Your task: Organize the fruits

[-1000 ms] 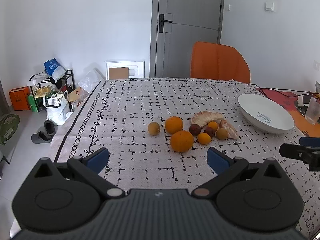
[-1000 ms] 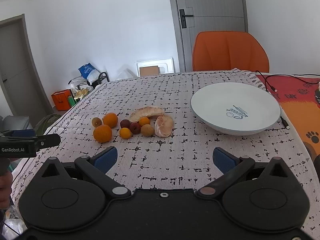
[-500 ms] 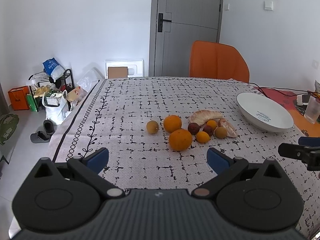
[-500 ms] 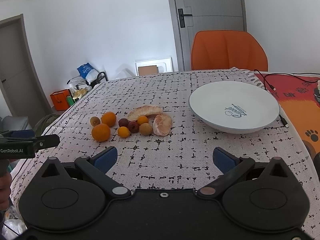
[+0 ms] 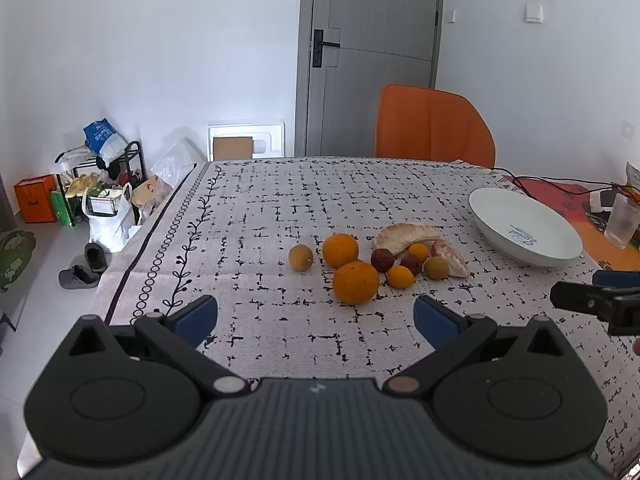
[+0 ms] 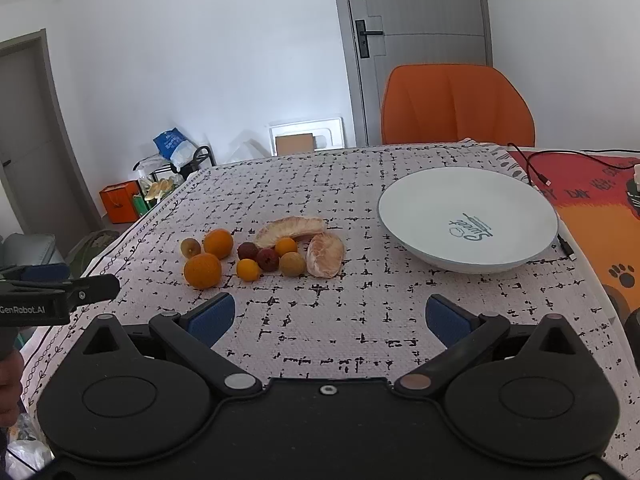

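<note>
L gripper (image 5: pixel 316 316): I see jaws wide apart, nothing between, hovering over the tablecloth (image 5: pixel 260 216) w/ nearest orange (image 5: pixel 356 283) just ahead. R gripper (image 6: pixel 330 316): jaws likewise spread, nothing held, above cloth on the plate side. Fruit cluster mid-table: second orange (image 5: pixel 340 250) behind the first; lone brown fruit (image 5: pixel 301 257) on its left, apart. To the right, small dark red, yellow and brown fruits touching, backed by two peeled pomelo segments (image 5: pixel 406 235). White plate (image 6: pixel 432 208) right of cluster, apart from it, bare. Far side: orange chair (image 6: pixel 456 108), grey door (image 5: pixel 372 56).
</note>
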{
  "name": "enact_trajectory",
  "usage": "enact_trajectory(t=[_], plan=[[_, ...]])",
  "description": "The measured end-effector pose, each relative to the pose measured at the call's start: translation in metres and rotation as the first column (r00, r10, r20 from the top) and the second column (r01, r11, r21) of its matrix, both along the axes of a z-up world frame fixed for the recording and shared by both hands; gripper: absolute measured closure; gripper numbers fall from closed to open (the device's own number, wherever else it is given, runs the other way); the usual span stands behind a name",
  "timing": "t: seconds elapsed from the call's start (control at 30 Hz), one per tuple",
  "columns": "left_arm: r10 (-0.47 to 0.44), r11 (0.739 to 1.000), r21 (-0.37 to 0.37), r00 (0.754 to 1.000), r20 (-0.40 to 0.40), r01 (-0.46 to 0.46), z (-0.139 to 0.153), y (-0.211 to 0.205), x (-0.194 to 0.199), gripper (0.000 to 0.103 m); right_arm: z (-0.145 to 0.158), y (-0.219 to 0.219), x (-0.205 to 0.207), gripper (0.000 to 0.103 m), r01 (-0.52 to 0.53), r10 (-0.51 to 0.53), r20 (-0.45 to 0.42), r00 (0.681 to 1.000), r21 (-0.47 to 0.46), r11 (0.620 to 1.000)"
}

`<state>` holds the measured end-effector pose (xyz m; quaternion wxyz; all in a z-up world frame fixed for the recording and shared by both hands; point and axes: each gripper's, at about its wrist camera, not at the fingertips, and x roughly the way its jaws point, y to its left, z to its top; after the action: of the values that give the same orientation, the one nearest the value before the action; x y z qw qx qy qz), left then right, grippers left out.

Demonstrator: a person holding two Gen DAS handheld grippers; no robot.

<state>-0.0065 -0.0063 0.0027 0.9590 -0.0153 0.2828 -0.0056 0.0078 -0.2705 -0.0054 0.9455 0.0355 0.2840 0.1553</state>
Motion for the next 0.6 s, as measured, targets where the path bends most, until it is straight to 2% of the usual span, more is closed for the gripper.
enact_trajectory(t=[0.6], plan=[[-0.013, 1.000, -0.009, 1.000, 0.008, 0.013, 0.0018, -0.0040, -0.0004, 0.000, -0.0003, -0.0069, -0.0035, 0.000, 0.008, -0.008, 0.001, 1.000, 0.012, 1.000]])
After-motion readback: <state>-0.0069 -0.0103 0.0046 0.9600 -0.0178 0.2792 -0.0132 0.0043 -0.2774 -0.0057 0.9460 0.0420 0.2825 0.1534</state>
